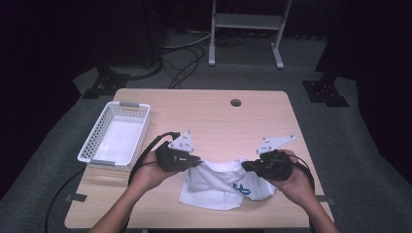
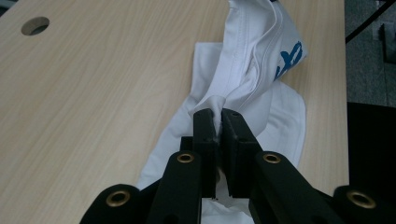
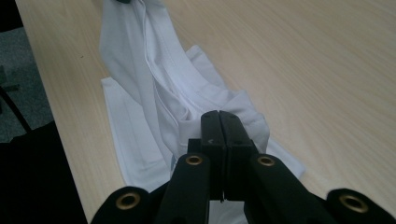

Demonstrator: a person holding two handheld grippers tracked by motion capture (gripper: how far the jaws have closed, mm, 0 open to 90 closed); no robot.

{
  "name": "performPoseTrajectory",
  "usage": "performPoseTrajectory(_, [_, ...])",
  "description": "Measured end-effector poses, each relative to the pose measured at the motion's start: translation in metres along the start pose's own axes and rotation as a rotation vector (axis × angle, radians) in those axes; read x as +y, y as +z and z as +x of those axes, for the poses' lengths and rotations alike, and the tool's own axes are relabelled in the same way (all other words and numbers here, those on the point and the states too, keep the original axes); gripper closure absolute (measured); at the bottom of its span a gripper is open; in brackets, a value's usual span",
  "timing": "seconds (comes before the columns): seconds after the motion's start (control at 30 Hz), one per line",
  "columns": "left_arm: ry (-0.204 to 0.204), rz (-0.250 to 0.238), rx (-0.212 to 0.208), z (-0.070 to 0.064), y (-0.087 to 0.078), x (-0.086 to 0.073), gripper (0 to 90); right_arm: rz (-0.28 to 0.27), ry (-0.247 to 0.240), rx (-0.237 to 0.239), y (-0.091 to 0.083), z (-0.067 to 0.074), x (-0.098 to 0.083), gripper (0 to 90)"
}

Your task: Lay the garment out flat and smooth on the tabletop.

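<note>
Pinching the white shirt (image 1: 218, 187) at the table's (image 1: 214, 116) near edge with both my left gripper (image 1: 197, 161) and right gripper (image 1: 247, 166) clamped on it, I judge folding barely begun, the basket (image 1: 92, 145) at left empty.

Your white cotton garment with blue print (image 1: 221, 184) lies crumpled at the near edge of the table (image 1: 218, 116), its upper edge lifted and stretched taut.

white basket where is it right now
In the high view the white basket sits at the table's left edge, just beyond the left gripper, apart from the white garment.
</note>
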State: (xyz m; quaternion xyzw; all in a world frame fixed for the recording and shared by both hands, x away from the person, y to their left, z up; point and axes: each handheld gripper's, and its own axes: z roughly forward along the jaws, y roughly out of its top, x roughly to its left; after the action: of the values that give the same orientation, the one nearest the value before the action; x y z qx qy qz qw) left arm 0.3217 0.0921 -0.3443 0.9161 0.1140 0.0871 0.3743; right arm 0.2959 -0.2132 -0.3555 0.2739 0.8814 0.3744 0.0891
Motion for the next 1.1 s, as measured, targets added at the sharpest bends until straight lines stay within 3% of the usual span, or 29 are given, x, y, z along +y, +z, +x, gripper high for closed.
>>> performPoseTrajectory(0.37, [0.01,-0.009,0.008,0.035,0.002,0.021,84.6,0.004,-0.035,-0.019,0.001,-0.023,0.027,89.0])
performPoseTrajectory(0.47, [0.003,-0.011,0.044,0.058,0.003,0.03,84.6,0.011,-0.037,-0.029,0.004,-0.037,0.039,89.1])
performPoseTrajectory(0.53, [-0.01,-0.021,0.102,0.078,0.005,0.038,85.0,0.021,-0.045,-0.068,0.006,-0.053,0.052,89.1])
performPoseTrajectory(0.57, [-0.015,-0.021,0.155,0.09,0.006,0.044,85.1,0.018,-0.041,-0.077,0.007,-0.06,0.058,89.1])
performPoseTrajectory(0.6, [-0.03,-0.044,0.242,0.108,0.008,0.053,85.1,0.019,-0.045,-0.104,0.009,-0.071,0.068,89.1])
performPoseTrajectory(0.63, [-0.041,-0.06,0.286,0.12,0.009,0.059,85.0,0.008,-0.039,-0.16,0.01,-0.087,0.085,89.1])
performPoseTrajectory(0.67, [-0.039,-0.069,0.401,0.139,0.014,0.07,83.4,-0.004,-0.029,-0.194,0.011,-0.097,0.096,88.5])
performPoseTrajectory(0.7, [-0.052,-0.061,0.451,0.15,0.016,0.076,73.3,-0.021,-0.015,-0.306,0.014,-0.116,0.117,77.0])
performPoseTrajectory(0.77, [-0.131,-0.067,0.483,0.174,0.023,0.086,69.6,-0.039,0.039,-0.416,0.017,-0.142,0.141,69.0])
performPoseTrajectory(0.8, [-0.169,-0.07,0.477,0.18,0.025,0.087,63.6,-0.051,0.069,-0.454,0.017,-0.153,0.15,63.7])
performPoseTrajectory(0.83, [-0.195,-0.083,0.448,0.184,0.027,0.086,61.8,-0.073,0.12,-0.463,0.017,-0.159,0.154,64.0])
performPoseTrajectory(0.87, [-0.202,-0.073,0.433,0.184,0.03,0.084,58.5,-0.083,0.149,-0.433,0.018,-0.162,0.156,63.7])
performPoseTrajectory(0.9, [-0.198,-0.068,0.434,0.182,0.032,0.081,55.9,-0.079,0.14,-0.426,0.02,-0.161,0.155,61.1])
performPoseTrajectory(0.97, [-0.197,-0.057,0.397,0.178,0.036,0.071,54.2,-0.043,0.106,-0.415,0.028,-0.156,0.146,59.3])
performPoseTrajectory(1.03, [-0.215,-0.057,0.39,0.175,0.038,0.061,52.1,-0.023,0.098,-0.409,0.033,-0.154,0.136,57.6])
performPoseTrajectory(1.1, [-0.237,-0.055,0.358,0.171,0.039,0.053,49.2,-0.01,0.128,-0.374,0.038,-0.154,0.124,56.3])
